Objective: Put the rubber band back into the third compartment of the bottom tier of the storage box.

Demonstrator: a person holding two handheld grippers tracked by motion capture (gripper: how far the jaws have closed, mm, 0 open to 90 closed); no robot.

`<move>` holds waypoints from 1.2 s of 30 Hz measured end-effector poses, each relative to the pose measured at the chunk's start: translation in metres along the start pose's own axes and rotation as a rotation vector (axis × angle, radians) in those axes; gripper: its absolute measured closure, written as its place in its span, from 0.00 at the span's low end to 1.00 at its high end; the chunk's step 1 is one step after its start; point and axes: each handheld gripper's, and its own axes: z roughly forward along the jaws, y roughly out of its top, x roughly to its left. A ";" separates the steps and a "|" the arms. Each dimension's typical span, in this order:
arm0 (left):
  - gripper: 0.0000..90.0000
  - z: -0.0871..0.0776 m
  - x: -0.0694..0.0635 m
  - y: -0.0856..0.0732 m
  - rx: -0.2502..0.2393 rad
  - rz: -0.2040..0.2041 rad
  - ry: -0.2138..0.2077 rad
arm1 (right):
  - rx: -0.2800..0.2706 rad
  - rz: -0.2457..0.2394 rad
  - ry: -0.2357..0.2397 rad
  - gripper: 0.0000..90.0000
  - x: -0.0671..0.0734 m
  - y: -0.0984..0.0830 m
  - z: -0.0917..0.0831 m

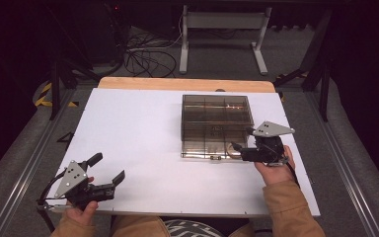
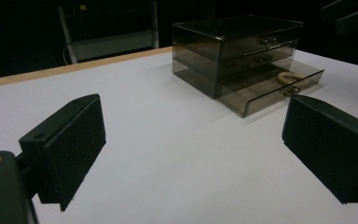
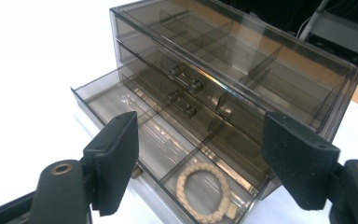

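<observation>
The white table (image 1: 143, 133) is the biggest thing here, its wooden edge showing along the far side. On its right half stands a smoky see-through drawer box (image 1: 217, 123) with 3 drawers stacked one above the other — the top 2 are pushed in, each with a small bar handle on its front. The bottom drawer (image 3: 168, 154) is pulled out toward the person, and thin walls split it into compartments. From the left gripper view the same box (image 2: 237, 51) sits well across the table, its bottom drawer (image 2: 270, 91) sticking out at the front.

The left gripper (image 1: 109, 170) rests near the table's front left corner, held in the person's left hand (image 1: 81, 207), well apart from the box. Its jaws stand wide open with nothing but bare table between them.

The right gripper (image 1: 240, 144) is held by the right hand (image 1: 274, 170) at the box's front right corner, aimed at the open drawer. Its jaws stand apart with nothing clamped — the pads (image 3: 119, 154) hover on either side of the drawer's front, touching nothing.

Smallest is a pale braided bracelet (image 3: 203, 191), lying flat in the pulled-out bottom drawer, in the compartment nearest the right gripper. It also shows in the left gripper view as a tan loop (image 2: 291, 77) in that drawer.
</observation>
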 end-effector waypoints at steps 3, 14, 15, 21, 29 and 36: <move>0.07 0.001 0.000 0.000 0.000 0.001 -0.003 | -0.016 -0.011 0.004 0.29 0.002 0.002 -0.003; 0.07 0.000 0.000 0.001 0.001 0.009 -0.001 | -0.079 -0.009 0.119 0.03 0.017 0.010 -0.009; 0.07 0.000 0.000 0.001 0.001 0.008 -0.002 | -0.085 -0.014 0.123 0.02 0.019 0.011 -0.009; 0.07 0.000 0.000 0.001 -0.003 0.009 -0.003 | -0.163 0.001 0.181 0.00 0.027 0.008 -0.014; 0.07 -0.002 0.000 0.001 -0.005 0.010 -0.010 | -0.201 0.009 0.262 0.00 0.039 -0.005 -0.014; 0.07 -0.002 0.000 0.001 -0.005 0.014 -0.014 | -0.176 0.015 0.290 0.00 0.042 -0.021 -0.009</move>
